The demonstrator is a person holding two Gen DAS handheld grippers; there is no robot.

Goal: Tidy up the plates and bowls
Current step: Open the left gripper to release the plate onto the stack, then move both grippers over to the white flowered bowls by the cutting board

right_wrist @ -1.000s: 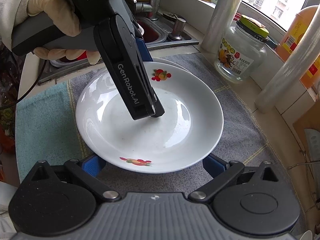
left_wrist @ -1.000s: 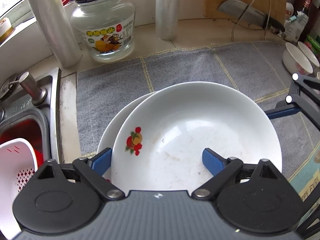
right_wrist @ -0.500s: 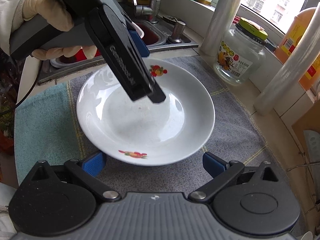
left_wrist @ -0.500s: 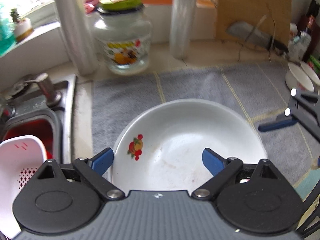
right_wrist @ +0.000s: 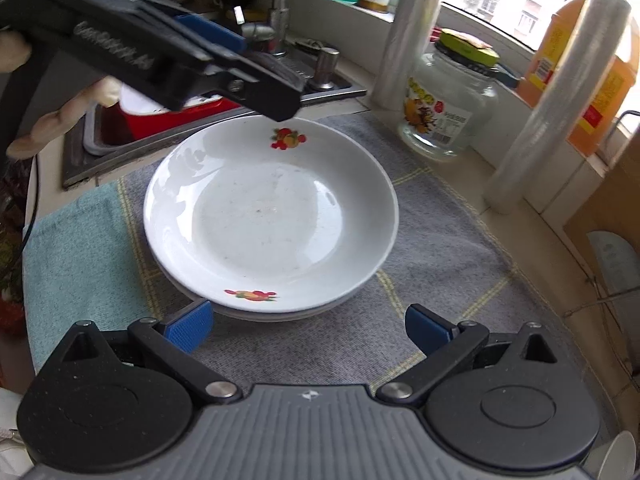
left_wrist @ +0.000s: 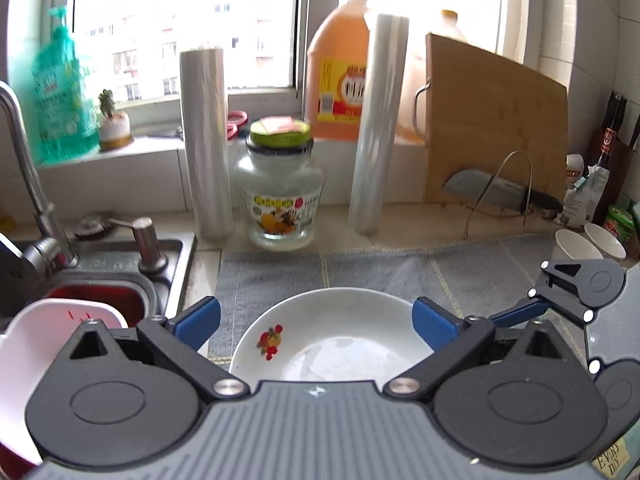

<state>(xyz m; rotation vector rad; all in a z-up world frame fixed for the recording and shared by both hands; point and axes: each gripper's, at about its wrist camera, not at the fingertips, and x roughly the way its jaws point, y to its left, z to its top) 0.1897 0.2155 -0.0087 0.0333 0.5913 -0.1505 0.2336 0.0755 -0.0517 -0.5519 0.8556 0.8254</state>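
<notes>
A white plate with fruit prints (right_wrist: pixel 272 216) lies on top of a stack of like plates on the grey towel (right_wrist: pixel 440 264). My left gripper (right_wrist: pixel 248 72) hangs above the stack's far rim, near the sink. Its jaws are opening, and in the left wrist view its blue pads (left_wrist: pixel 196 320) stand wider than the plate (left_wrist: pixel 332 340) below without touching it. My right gripper (right_wrist: pixel 308 332) is open just in front of the stack's near rim, holding nothing. It also shows at the right of the left wrist view (left_wrist: pixel 560 300). Two small white bowls (left_wrist: pixel 576 244) sit at the far right.
The sink (left_wrist: pixel 100 264) with a red basin and a white colander (left_wrist: pixel 44 344) lies left of the towel. A glass jar (left_wrist: pixel 280 196), two film rolls (left_wrist: pixel 206 144), an oil bottle (left_wrist: pixel 340 76), a cutting board (left_wrist: pixel 492 124) and a cleaver line the back wall.
My left gripper let go of the top plate, which settled square on the stack. The gripper then rose, tipped up toward the window, and its jaws widened. The right gripper stayed put.
</notes>
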